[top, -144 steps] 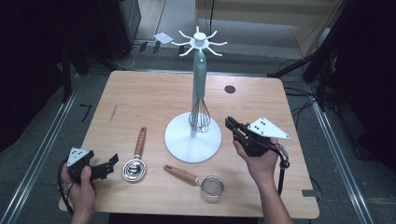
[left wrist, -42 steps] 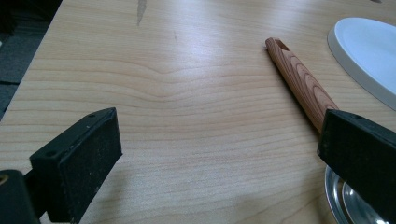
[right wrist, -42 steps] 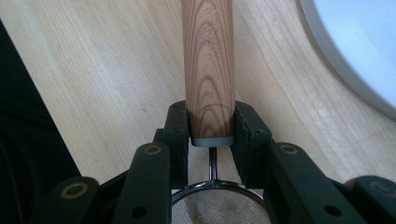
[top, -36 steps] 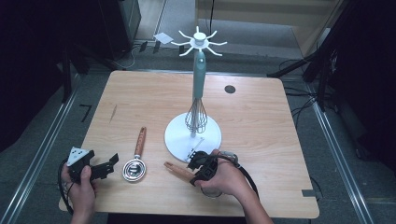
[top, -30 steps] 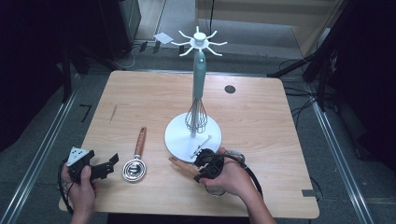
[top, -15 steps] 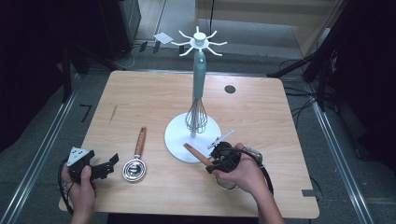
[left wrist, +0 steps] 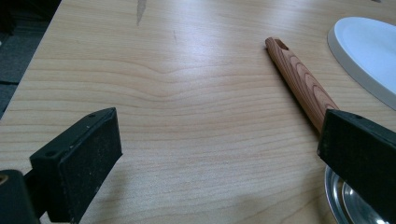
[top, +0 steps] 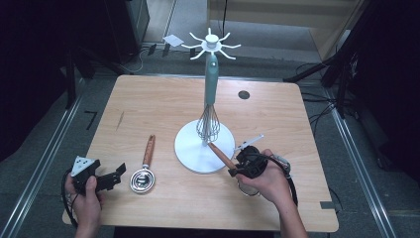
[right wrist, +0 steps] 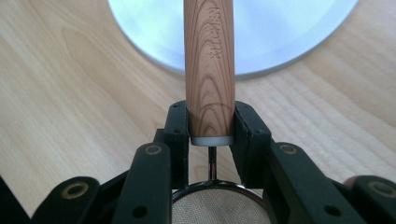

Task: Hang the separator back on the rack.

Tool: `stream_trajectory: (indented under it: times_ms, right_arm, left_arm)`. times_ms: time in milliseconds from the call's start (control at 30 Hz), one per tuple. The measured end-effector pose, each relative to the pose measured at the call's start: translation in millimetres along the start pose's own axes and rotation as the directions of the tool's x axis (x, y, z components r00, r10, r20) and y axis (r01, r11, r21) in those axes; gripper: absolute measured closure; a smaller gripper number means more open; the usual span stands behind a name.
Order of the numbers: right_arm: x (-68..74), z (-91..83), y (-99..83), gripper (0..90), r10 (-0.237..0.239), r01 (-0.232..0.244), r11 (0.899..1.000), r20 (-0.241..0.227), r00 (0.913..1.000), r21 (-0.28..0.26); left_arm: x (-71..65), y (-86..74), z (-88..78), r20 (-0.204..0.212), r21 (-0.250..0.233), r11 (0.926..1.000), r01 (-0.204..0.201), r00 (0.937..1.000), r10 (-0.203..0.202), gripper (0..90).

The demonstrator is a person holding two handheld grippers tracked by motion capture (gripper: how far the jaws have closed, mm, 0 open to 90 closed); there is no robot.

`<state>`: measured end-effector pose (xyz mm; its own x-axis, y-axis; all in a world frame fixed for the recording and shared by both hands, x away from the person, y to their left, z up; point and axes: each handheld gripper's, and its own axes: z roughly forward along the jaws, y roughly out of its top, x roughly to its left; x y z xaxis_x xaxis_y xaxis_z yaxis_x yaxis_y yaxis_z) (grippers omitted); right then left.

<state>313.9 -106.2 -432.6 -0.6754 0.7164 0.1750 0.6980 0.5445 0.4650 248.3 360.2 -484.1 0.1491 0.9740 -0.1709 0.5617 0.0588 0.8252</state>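
Observation:
A small mesh strainer (right wrist: pixel 215 206) has a wooden handle (right wrist: pixel 209 60), and my right gripper (right wrist: pixel 210 123) is shut on that handle near the mesh. In the high view the right gripper (top: pixel 234 170) sits at the front right, with the strainer handle (top: pixel 219 154) pointing over the white stand base (top: pixel 190 148). A whisk (top: pixel 208 124) hangs on the teal stand. My left gripper (top: pixel 118 171) is open at the front left, beside a second wooden-handled utensil (top: pixel 148 149). In the left gripper view that handle (left wrist: pixel 301 84) lies ahead of my left gripper (left wrist: pixel 219 140).
The stand's white hook crown (top: pixel 211 42) rises at mid table. A dark round hole (top: pixel 243 94) marks the far right of the tabletop. The second utensil's metal bowl (left wrist: pixel 350 200) lies under the right jaw in the left gripper view, and the white base (left wrist: pixel 369 51) is beyond.
My right gripper came down from the right side, shut on the strainer's handle and carried it rightward, swinging the handle over the stand base. The left gripper has not moved.

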Motion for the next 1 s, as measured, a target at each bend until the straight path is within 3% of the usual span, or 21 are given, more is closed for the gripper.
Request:
stream_trajectory:
  times_ms: [267,500,767,1000]
  right_arm:
    - [-6.6,-7.3,0.0,71.0,0.023,-0.021,0.998,0.029,0.9993,-0.056]
    - [-12.6,-18.0,-1.0,71.0,0.056,-0.048,0.990,0.062,0.9965,-0.129]
    - [-17.9,-34.1,-3.6,71.0,0.098,-0.077,0.972,0.086,0.9915,-0.221]
    - [-17.8,-48.6,-2.8,71.0,0.118,-0.085,0.943,0.086,0.9893,-0.322]
  left_arm:
    - [-0.2,0.1,0.1,-0.001,0.002,1.0000,0.000,1.0000,0.000,0.0]
    - [-0.6,0.1,0.2,-0.001,0.002,1.0000,-0.001,1.0000,0.001,0.0]
    - [-1.2,0.1,0.3,-0.001,0.005,1.0000,-0.008,1.0000,0.008,0.0]
    - [-1.1,0.1,0.2,0.000,0.005,0.9999,-0.009,1.0000,0.009,0.0]
